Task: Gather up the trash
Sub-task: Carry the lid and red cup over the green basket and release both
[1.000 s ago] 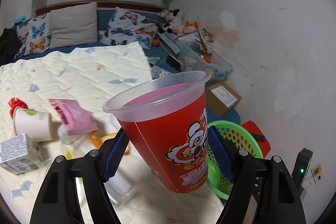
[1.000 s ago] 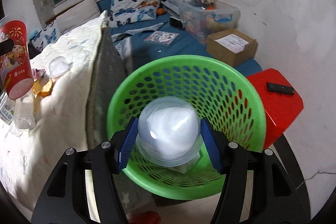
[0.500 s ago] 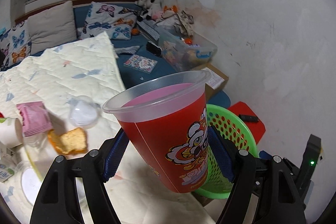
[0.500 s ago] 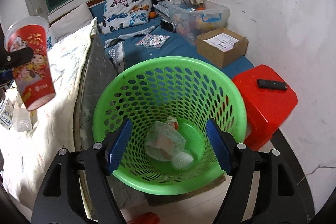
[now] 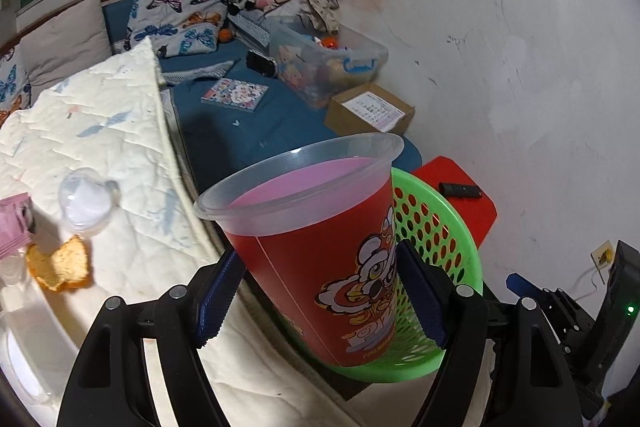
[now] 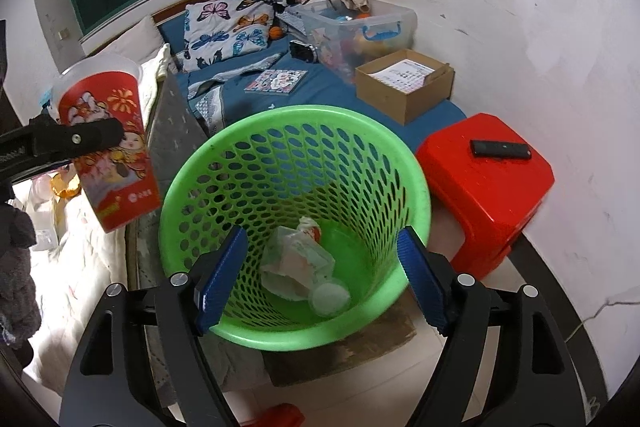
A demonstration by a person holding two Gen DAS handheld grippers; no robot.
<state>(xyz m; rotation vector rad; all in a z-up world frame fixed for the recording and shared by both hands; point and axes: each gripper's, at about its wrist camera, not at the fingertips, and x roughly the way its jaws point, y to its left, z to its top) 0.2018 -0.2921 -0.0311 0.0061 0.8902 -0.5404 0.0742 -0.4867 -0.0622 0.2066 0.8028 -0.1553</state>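
My left gripper [image 5: 320, 295] is shut on a red plastic cup [image 5: 320, 255] with a cartoon print, held tilted in the air over the bed's edge. The green mesh basket [image 5: 436, 227] lies just behind and right of it. In the right wrist view the same cup [image 6: 108, 131] hangs left of the basket [image 6: 296, 115]. My right gripper [image 6: 322, 279] hovers over the basket with its jaws opening and nothing between them. At the basket's bottom lie a clear dome lid [image 6: 330, 301] and a crumpled wrapper [image 6: 300, 259]. Another dome lid [image 5: 86, 199], a bread piece [image 5: 60, 263] and a pink packet [image 5: 12, 227] lie on the quilt.
A red stool [image 6: 488, 179] with a black remote [image 6: 500, 149] stands right of the basket, against the white wall. Behind are a cardboard box [image 6: 404, 87], a clear storage bin [image 6: 352, 23] and pillows. The quilted bed [image 5: 100, 131] runs along the left.
My right gripper opened and the clear dome lid it held dropped into the basket. My left gripper carried the red cup rightward, closer to the basket.
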